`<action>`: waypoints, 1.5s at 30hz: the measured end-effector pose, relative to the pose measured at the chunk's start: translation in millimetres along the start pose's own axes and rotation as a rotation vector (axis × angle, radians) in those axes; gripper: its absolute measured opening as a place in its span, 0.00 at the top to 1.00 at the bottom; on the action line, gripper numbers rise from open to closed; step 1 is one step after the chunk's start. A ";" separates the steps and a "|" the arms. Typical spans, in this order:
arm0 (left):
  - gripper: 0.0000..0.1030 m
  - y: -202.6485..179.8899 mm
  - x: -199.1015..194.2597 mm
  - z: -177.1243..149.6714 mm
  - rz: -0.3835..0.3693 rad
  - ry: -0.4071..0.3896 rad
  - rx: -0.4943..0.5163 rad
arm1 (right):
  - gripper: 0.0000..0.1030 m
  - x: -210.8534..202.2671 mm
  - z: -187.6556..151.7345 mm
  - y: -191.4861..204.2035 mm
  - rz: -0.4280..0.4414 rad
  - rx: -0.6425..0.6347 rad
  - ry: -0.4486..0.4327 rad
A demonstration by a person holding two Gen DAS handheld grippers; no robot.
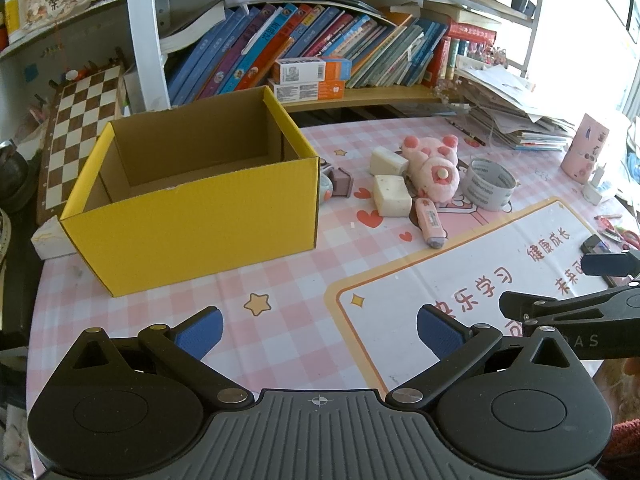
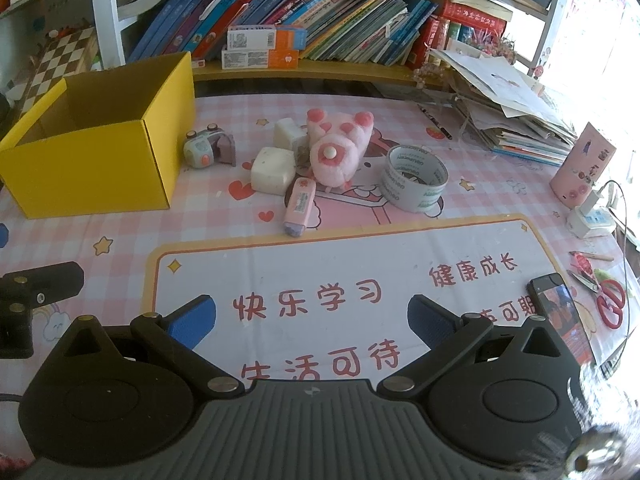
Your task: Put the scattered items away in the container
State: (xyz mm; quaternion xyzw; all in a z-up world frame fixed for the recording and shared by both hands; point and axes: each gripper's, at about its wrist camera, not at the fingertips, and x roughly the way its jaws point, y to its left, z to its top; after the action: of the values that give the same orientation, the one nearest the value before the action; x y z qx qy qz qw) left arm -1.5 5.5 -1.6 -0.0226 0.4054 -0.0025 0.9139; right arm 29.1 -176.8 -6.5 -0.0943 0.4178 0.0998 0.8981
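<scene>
Pink checked tablecloth (image 2: 120, 236) covers the desk under both grippers. Nearest, the left gripper (image 1: 320, 330) and right gripper (image 2: 312, 320) hover with jaws spread wide, holding nothing. Farther on stands the yellow box (image 1: 192, 216), open-topped. Just right of the box sits a toy camera (image 2: 208, 148), then two white blocks (image 2: 273, 170), a pink correction tape (image 2: 299, 206), a pink plush (image 2: 336, 148) and a tape roll (image 2: 416, 178). Behind the box, books (image 2: 320, 12) fill a shelf.
</scene>
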 end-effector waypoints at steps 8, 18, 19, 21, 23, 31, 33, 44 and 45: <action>0.00 3.0 0.2 -0.4 0.003 0.004 -0.003 | 0.00 1.1 0.8 2.8 0.004 -0.004 0.003; 0.00 7.0 1.5 -1.2 -0.008 0.007 -0.010 | 0.00 1.1 1.9 7.3 -0.001 -0.018 0.005; 0.00 7.5 1.8 -1.3 -0.010 0.007 -0.010 | 0.00 1.0 2.0 7.7 -0.002 -0.019 0.005; 0.00 8.2 2.4 -1.5 -0.014 0.010 -0.012 | 0.00 1.0 2.2 8.5 -0.004 -0.021 0.005; 0.00 9.0 3.1 -1.7 -0.018 0.014 -0.017 | 0.00 1.2 2.3 9.5 -0.005 -0.024 0.005; 0.00 14.4 5.3 -5.0 -0.048 0.044 -0.041 | 0.00 1.8 2.6 15.0 -0.006 -0.033 0.022; 0.00 16.6 6.1 -6.3 -0.063 0.056 -0.047 | 0.00 2.1 2.8 18.6 -0.004 -0.045 0.024; 0.00 21.8 8.6 -8.7 -0.093 0.025 -0.023 | 0.00 5.4 9.6 27.6 -0.003 -0.040 0.002; 0.00 22.2 9.2 -7.8 -0.091 0.018 -0.017 | 0.00 5.9 10.8 28.5 -0.001 -0.038 -0.005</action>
State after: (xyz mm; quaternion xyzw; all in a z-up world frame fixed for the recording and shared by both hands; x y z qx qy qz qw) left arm -1.4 27.1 -14.6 -0.0488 0.4121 -0.0407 0.9089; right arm 33.4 -146.1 -6.6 -0.1113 0.4133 0.1074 0.8973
